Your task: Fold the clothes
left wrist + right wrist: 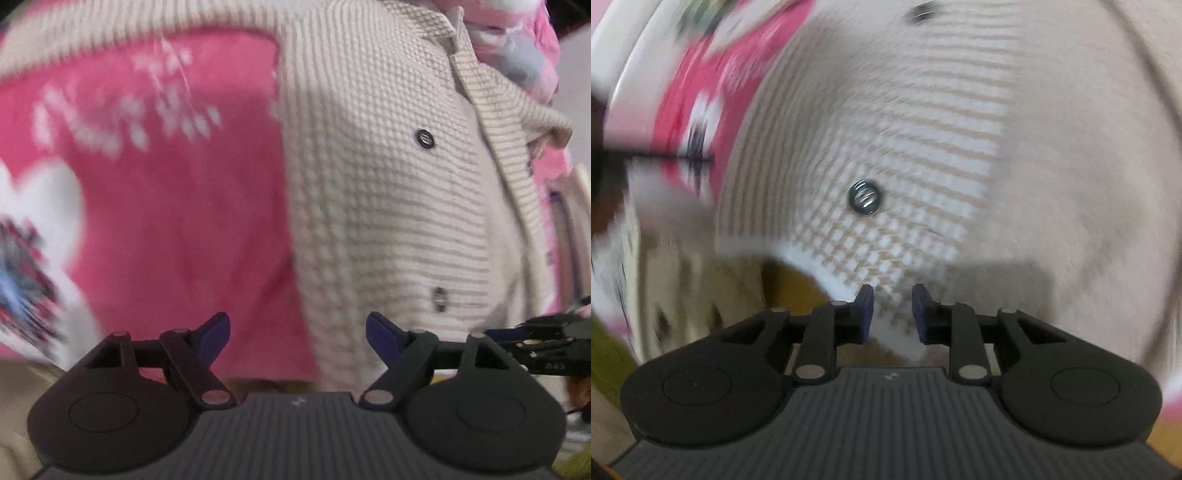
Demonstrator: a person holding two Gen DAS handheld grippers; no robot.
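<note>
Closest to me, my left tongs (297,334) stand wide apart with nothing between them, hovering over the seam where the cream waffle-knit jacket (388,192) meets the pink blanket (177,229) beneath it. My right tongs (892,312) show a narrow gap, with no cloth pinched; the jacket's lower hem lies just past their tips, a metal snap (865,197) beyond. Farther off, the collar (491,99) sits toward the top right. I judge I'm between folds, reaching for a fresh grip. Next I must lower both tongs onto an edge and clamp before lifting; the blur makes aiming uncertain.
</note>
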